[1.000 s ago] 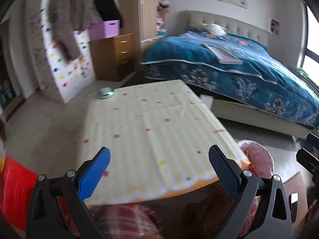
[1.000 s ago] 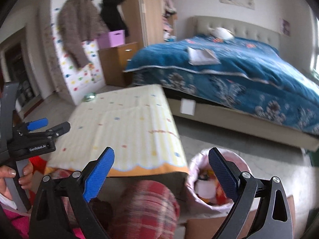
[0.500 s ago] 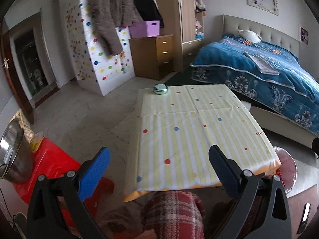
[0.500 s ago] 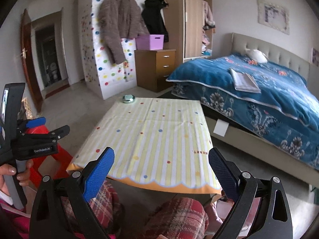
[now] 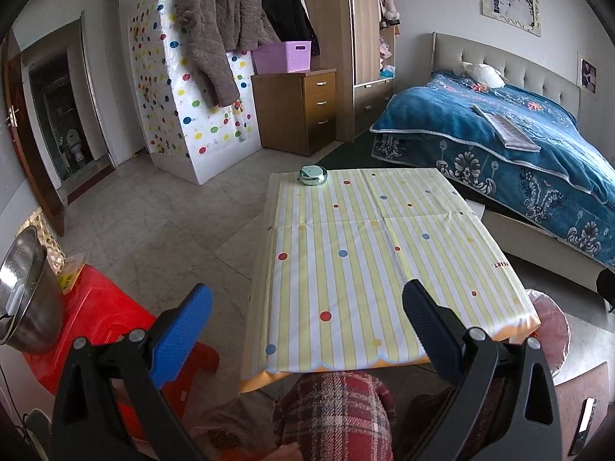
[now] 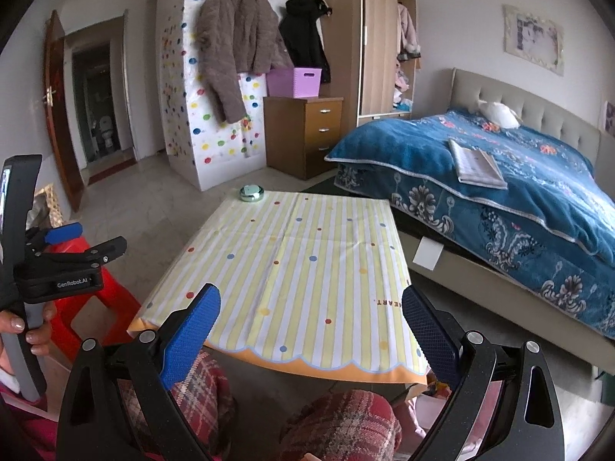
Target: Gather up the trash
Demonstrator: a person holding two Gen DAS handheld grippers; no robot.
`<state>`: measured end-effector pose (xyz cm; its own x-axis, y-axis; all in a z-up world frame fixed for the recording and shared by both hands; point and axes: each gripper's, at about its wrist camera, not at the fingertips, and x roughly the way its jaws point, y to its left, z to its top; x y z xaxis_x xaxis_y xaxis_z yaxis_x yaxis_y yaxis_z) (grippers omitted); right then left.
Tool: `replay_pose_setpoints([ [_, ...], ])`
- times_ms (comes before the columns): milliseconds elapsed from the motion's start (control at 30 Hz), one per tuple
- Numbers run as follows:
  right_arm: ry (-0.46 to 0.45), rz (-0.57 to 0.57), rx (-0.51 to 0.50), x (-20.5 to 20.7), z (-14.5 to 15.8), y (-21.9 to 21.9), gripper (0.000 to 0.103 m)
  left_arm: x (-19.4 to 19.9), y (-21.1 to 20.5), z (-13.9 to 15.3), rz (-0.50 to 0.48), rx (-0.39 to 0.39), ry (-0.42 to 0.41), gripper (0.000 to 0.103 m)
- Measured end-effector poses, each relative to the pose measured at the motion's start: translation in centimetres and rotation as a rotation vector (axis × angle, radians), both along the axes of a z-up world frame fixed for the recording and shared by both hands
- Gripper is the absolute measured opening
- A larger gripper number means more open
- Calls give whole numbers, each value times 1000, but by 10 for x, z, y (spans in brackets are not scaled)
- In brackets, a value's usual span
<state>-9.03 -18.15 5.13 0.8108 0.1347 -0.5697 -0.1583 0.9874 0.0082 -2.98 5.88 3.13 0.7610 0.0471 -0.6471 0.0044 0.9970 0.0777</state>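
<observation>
The left gripper (image 5: pixel 307 319) has its blue-padded fingers (image 5: pixel 180 330) spread wide with nothing between them, held above the near edge of the table (image 5: pixel 384 253). The right gripper (image 6: pixel 311 324) is the same: fingers wide apart, empty, over the table's near edge. In the right wrist view the left gripper (image 6: pixel 82 242) also shows from the side, off the table's left, gripped by a hand (image 6: pixel 27 330).

The table wears a yellow-and-white striped cloth with coloured dots, and no trash can be seen on it. A small round green tin (image 5: pixel 313 174) sits at the table's far left corner. Below the table's near edge are the person's knees in red plaid trousers (image 5: pixel 334 415). At the table's near right corner, on the floor, stands a bin lined with a pink bag (image 5: pixel 549 330), partly hidden by the cloth; its contents cannot be made out.

Left of the table is a red plastic stool (image 5: pixel 103 326) with a steel bowl (image 5: pixel 27 292) beside it. Right of the table runs a bed with a blue flowered blanket (image 5: pixel 519 142). Beyond the table's far end stand a wooden drawer chest (image 5: pixel 303 111) carrying a purple basket (image 5: pixel 282 55), and a dotted white panel (image 5: pixel 180 88) with a brown coat (image 5: pixel 219 27) hung over it.
</observation>
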Motion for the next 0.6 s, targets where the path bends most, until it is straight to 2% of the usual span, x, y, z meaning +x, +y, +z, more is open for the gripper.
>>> replay_pose_setpoints([
  [600, 7, -5, 7, -2, -3, -13, 94, 0, -1, 0, 2, -1, 0, 96],
])
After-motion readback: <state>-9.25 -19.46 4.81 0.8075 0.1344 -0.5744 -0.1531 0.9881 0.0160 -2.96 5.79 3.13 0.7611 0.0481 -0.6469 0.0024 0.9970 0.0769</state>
